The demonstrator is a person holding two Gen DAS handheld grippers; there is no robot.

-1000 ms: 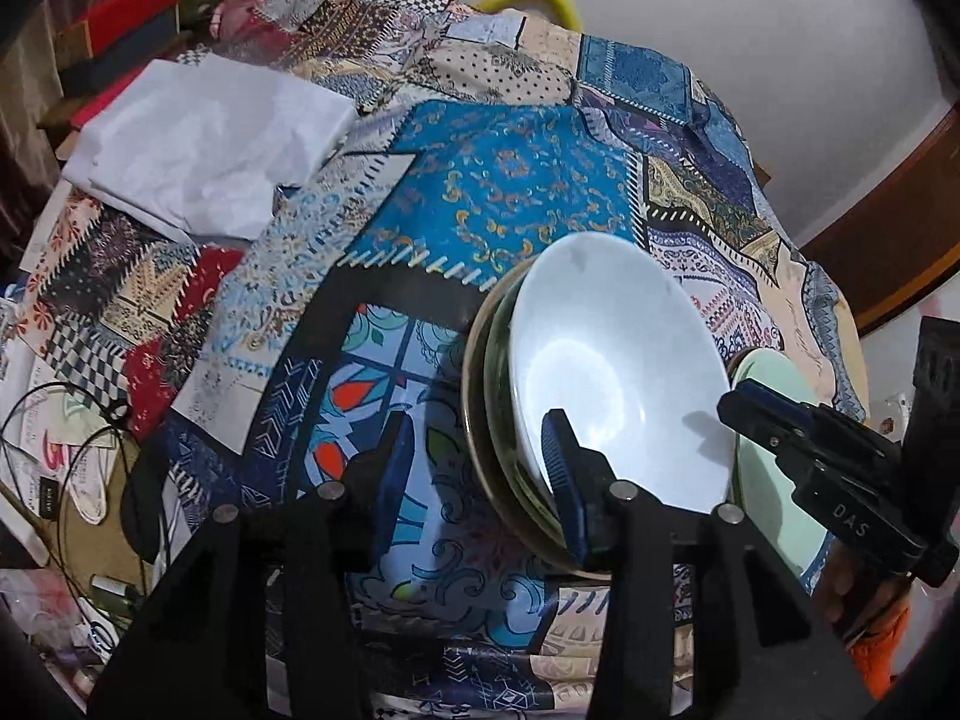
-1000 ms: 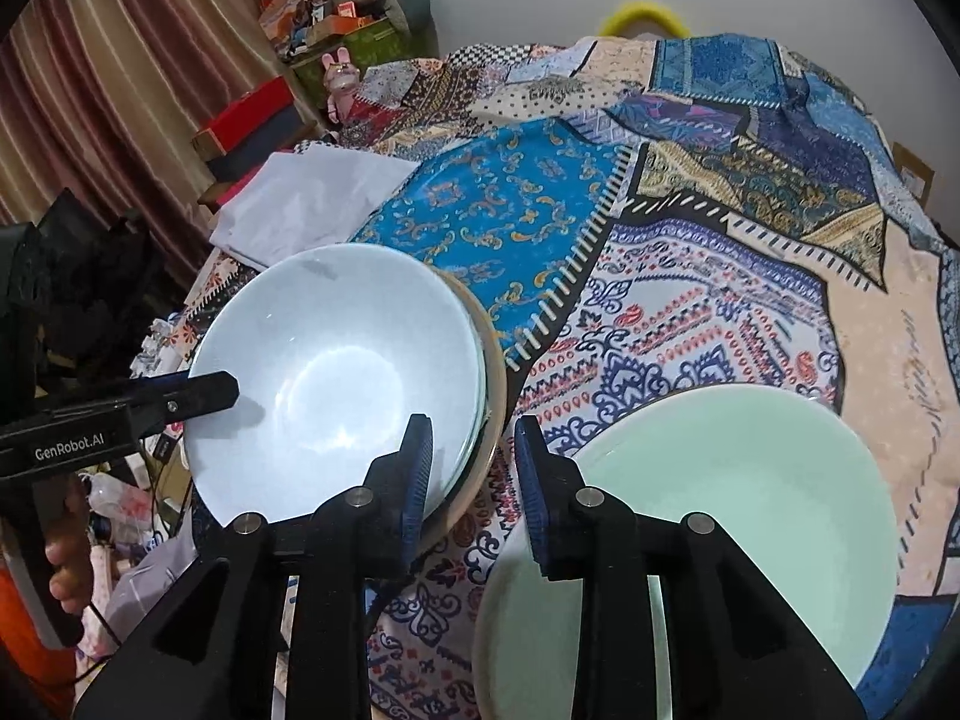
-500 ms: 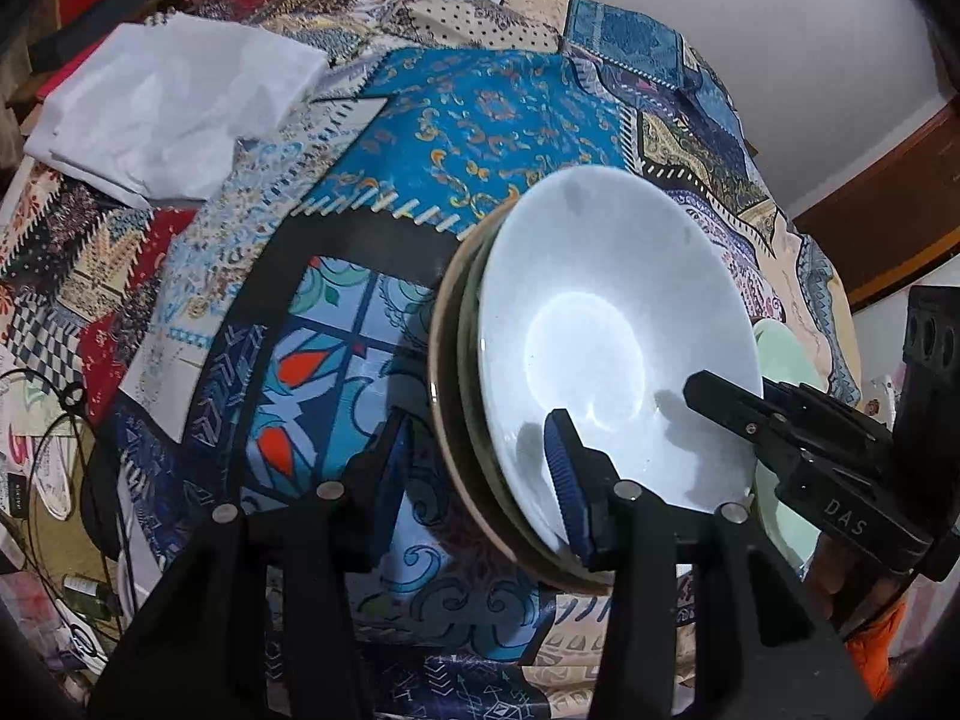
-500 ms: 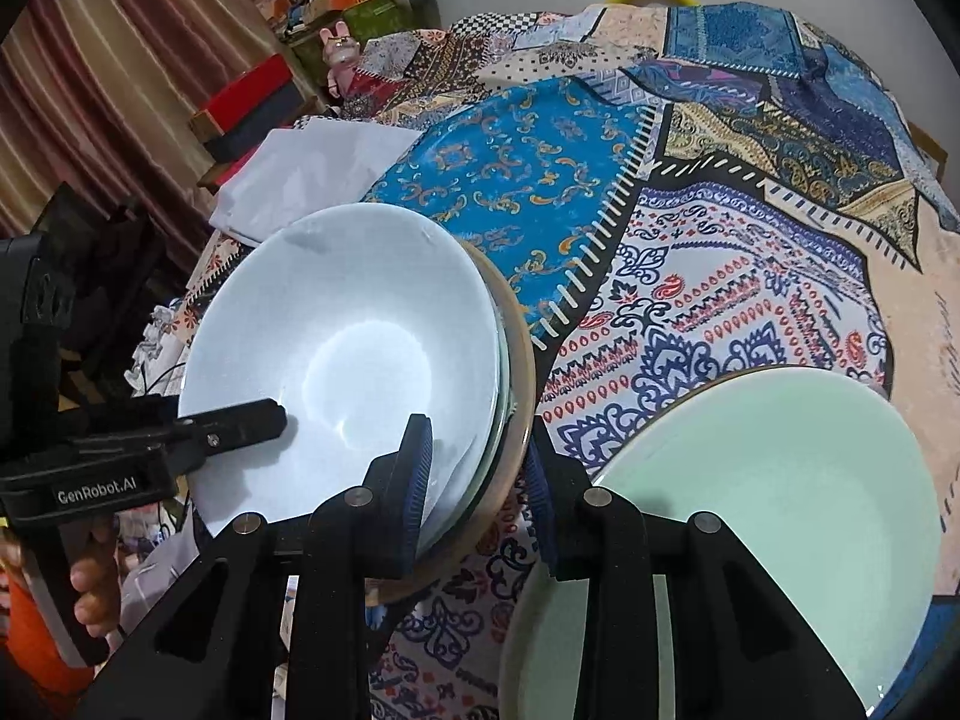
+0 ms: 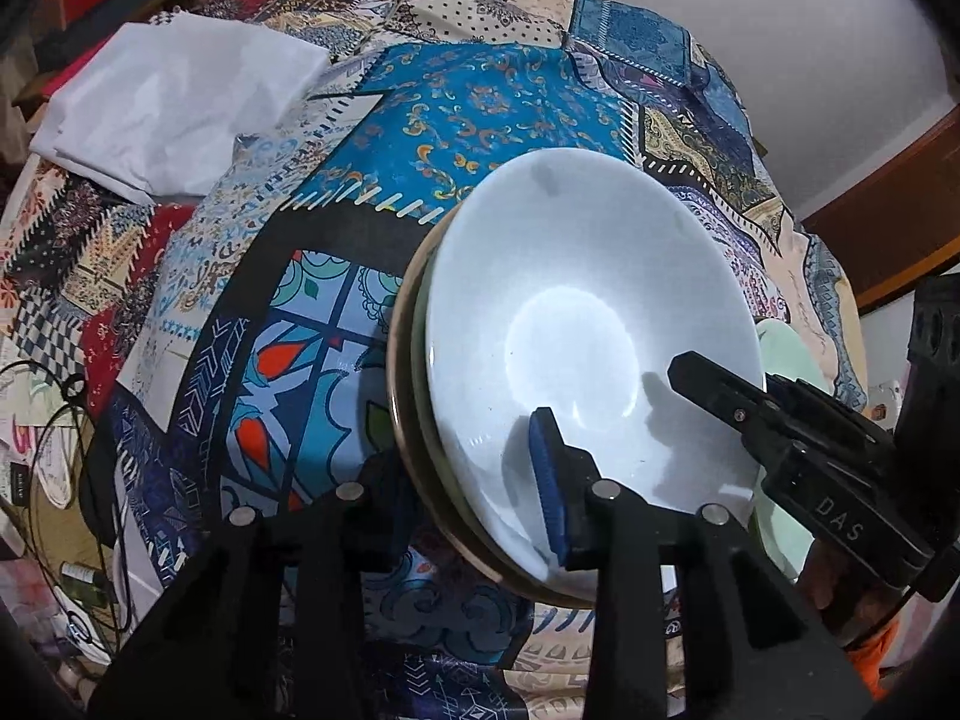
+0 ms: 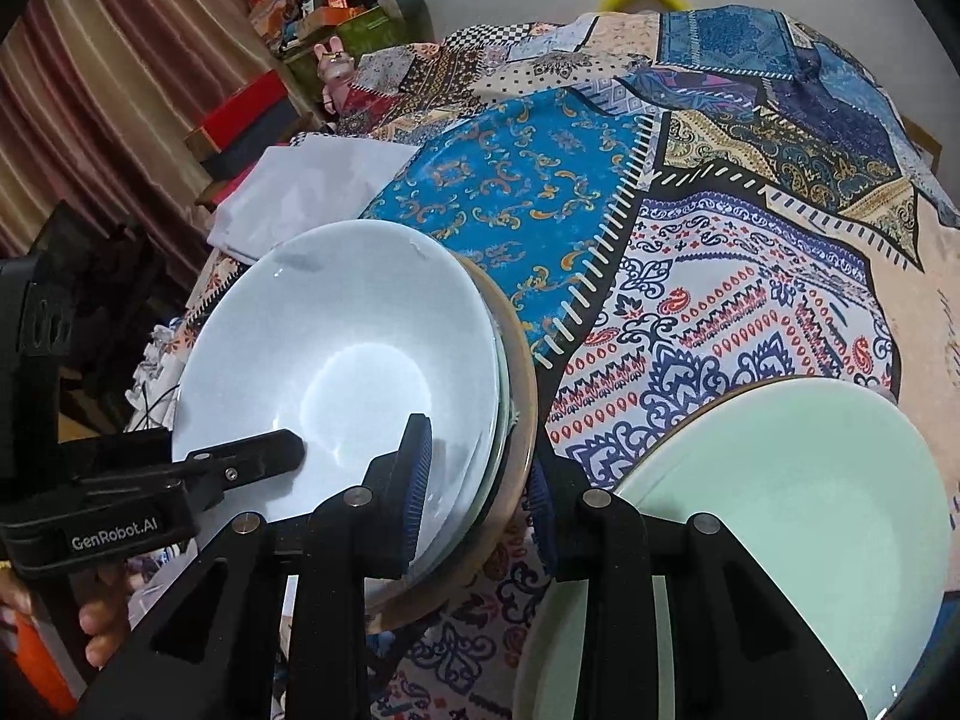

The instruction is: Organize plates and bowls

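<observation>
A stack of dishes with a pale white bowl (image 5: 600, 312) on top and a tan plate (image 5: 399, 372) beneath is lifted off the patterned cloth. My left gripper (image 5: 474, 480) is shut on the stack's near left rim. My right gripper (image 6: 480, 480) is shut on the stack's right rim (image 6: 516, 414), one finger inside the white bowl (image 6: 336, 372). The right gripper also shows in the left wrist view (image 5: 780, 420). A mint green plate (image 6: 780, 510) lies on the cloth at lower right, next to the right gripper.
A patchwork cloth (image 6: 690, 240) covers the table. A folded white cloth (image 5: 174, 108) lies at the far left. Boxes and a pink toy (image 6: 333, 60) stand beyond the table's far left edge. Cables and clutter (image 5: 54, 420) lie below the left edge.
Both grippers closed on the dish stack's rims and lifted it. The stack now sits higher and tilted, closer to both cameras.
</observation>
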